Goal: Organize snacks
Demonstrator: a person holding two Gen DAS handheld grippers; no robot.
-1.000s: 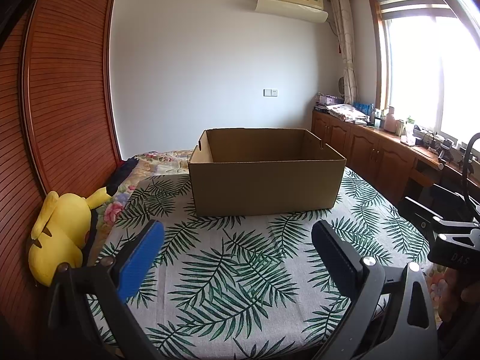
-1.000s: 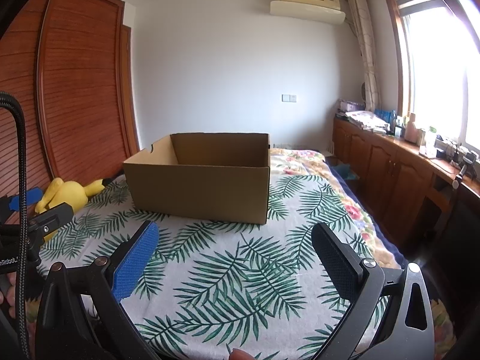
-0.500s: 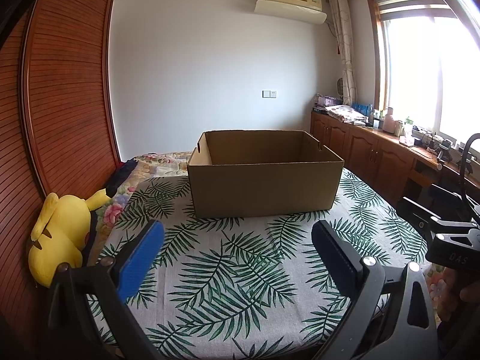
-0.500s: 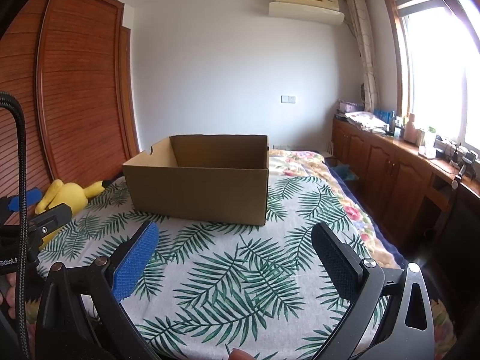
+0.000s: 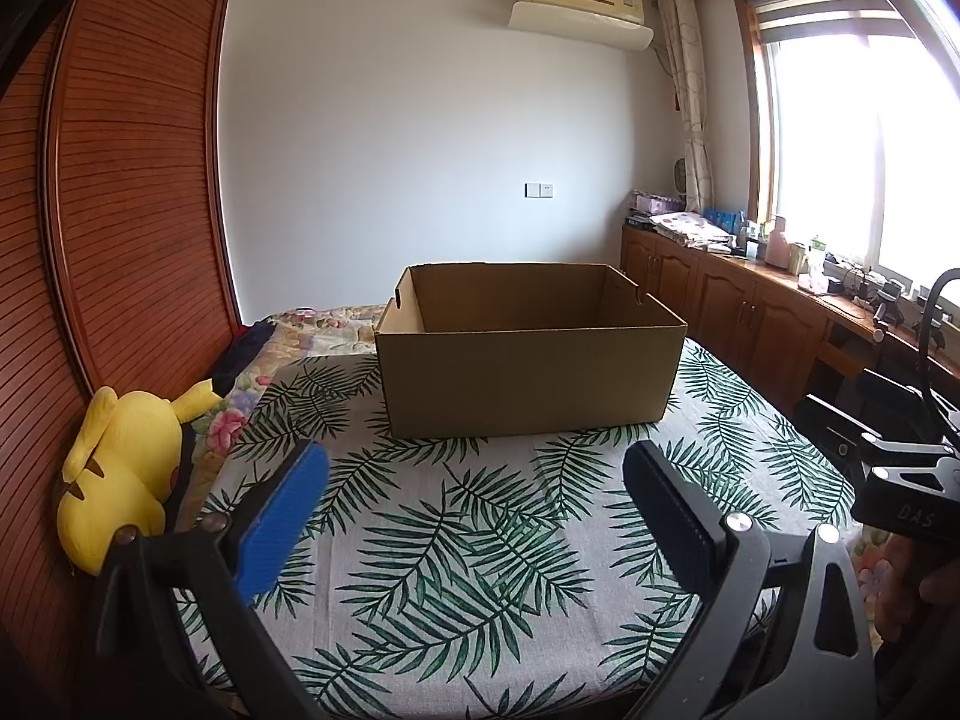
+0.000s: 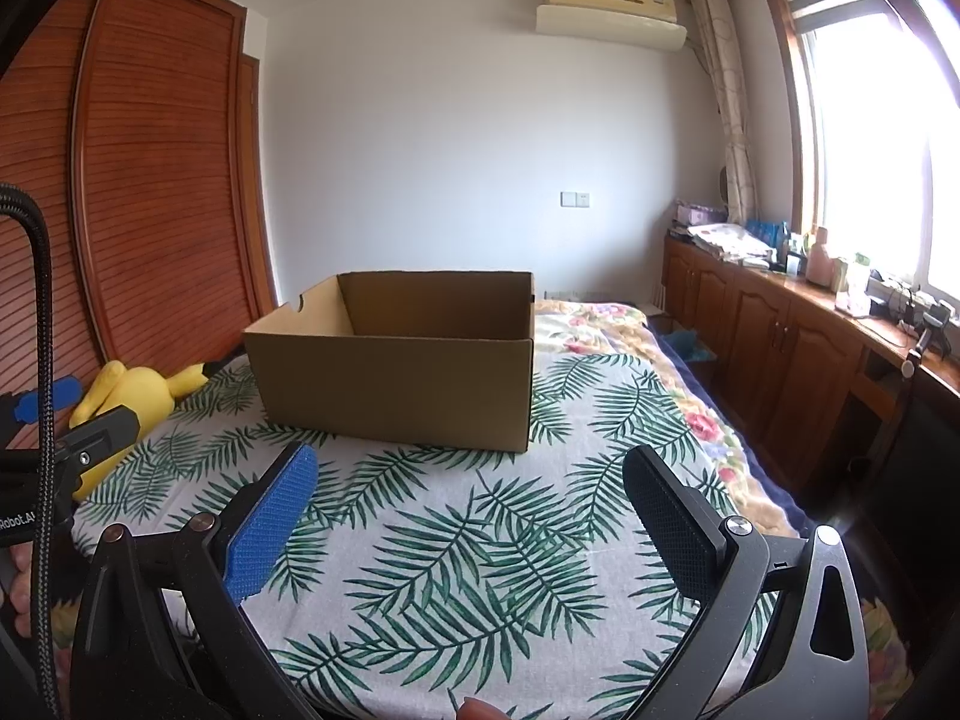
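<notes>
An open brown cardboard box (image 5: 528, 378) (image 6: 396, 384) stands on a bed covered with a palm-leaf sheet (image 5: 480, 540) (image 6: 468, 546). From these low views its floor is hidden, and no snacks show anywhere. My left gripper (image 5: 474, 510) hovers open over the sheet well in front of the box, with nothing between its fingers. My right gripper (image 6: 471, 510) is likewise open and empty, in front of the box's right corner. Each gripper shows at the edge of the other's view.
A yellow plush toy (image 5: 120, 468) (image 6: 129, 390) lies at the bed's left edge against a wooden wardrobe (image 5: 120, 210). Wooden cabinets (image 5: 750, 306) with cluttered tops run under the window on the right. A floral blanket (image 6: 600, 324) lies behind the box.
Both views have tilted slightly, so the box sits a little lower in the frame. The grippers stay open and nothing on the bed has moved.
</notes>
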